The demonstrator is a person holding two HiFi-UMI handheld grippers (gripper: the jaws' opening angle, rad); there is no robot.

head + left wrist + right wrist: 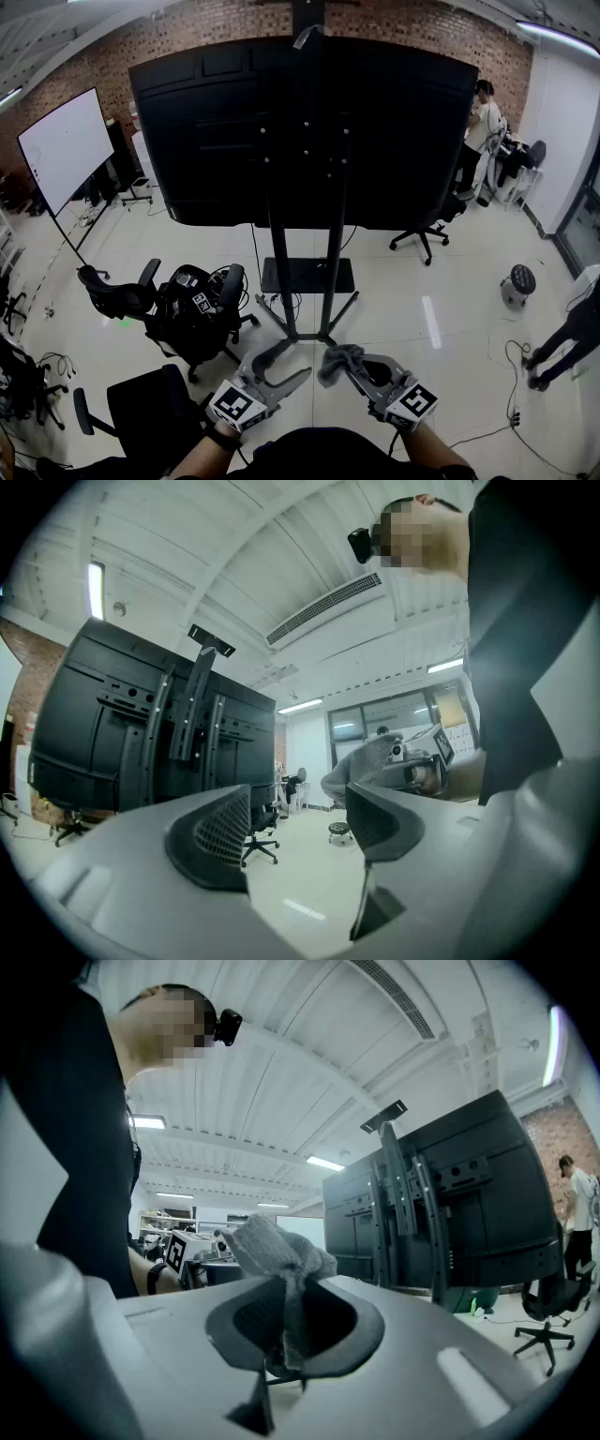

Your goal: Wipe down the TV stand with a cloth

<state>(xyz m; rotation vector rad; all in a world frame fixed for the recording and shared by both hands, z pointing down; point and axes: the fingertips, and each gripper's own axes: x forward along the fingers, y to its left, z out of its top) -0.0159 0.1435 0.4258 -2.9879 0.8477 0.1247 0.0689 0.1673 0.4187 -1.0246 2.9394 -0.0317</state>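
Short of the foot of the TV stand (278, 262), we hold our left gripper (291, 829) with jaws wide and empty, while our right gripper (292, 1335), also short of it, pinches the cloth (339, 359) by one small fold, which we judge a hard rub along that stand might tug free.

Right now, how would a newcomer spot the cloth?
Find the big black TV on its floor stand. In front of the base, the right gripper pinches a crumpled grey cloth. The left gripper beside it is open and empty.
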